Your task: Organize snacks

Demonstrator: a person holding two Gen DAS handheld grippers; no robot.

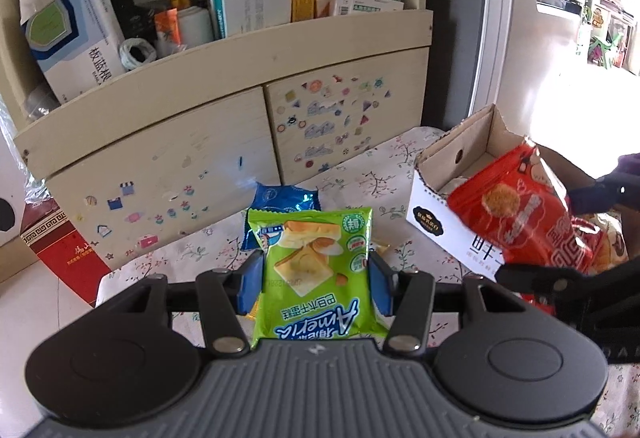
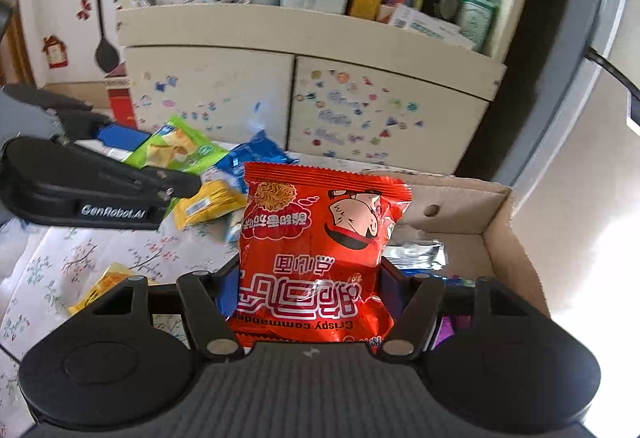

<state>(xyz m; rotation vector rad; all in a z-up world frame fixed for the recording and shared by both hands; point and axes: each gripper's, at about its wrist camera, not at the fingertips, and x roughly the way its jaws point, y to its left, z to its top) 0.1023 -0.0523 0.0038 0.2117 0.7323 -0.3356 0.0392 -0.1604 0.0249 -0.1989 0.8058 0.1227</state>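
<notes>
My left gripper [image 1: 316,284] is shut on a green snack packet [image 1: 314,270], lifted above the floral tablecloth [image 1: 360,182]. The same green packet [image 2: 180,150] shows at the left of the right wrist view, in the left gripper [image 2: 132,174]. My right gripper [image 2: 310,288] is shut on a red crispy-noodle packet [image 2: 320,238], held up beside the open cardboard box [image 2: 500,234]. In the left wrist view that red packet [image 1: 528,206] hangs in front of the cardboard box [image 1: 452,166]. A blue packet [image 1: 286,198] lies on the cloth behind the green one.
Yellow packets [image 2: 208,204] and a blue packet [image 2: 256,154] lie loose on the cloth. Silver wrappers [image 2: 416,252] sit inside the box. A cream cabinet [image 1: 180,142] with stickers stands behind the table, its shelf [image 1: 224,50] crowded with boxes and bottles. A red box [image 1: 60,238] stands at left.
</notes>
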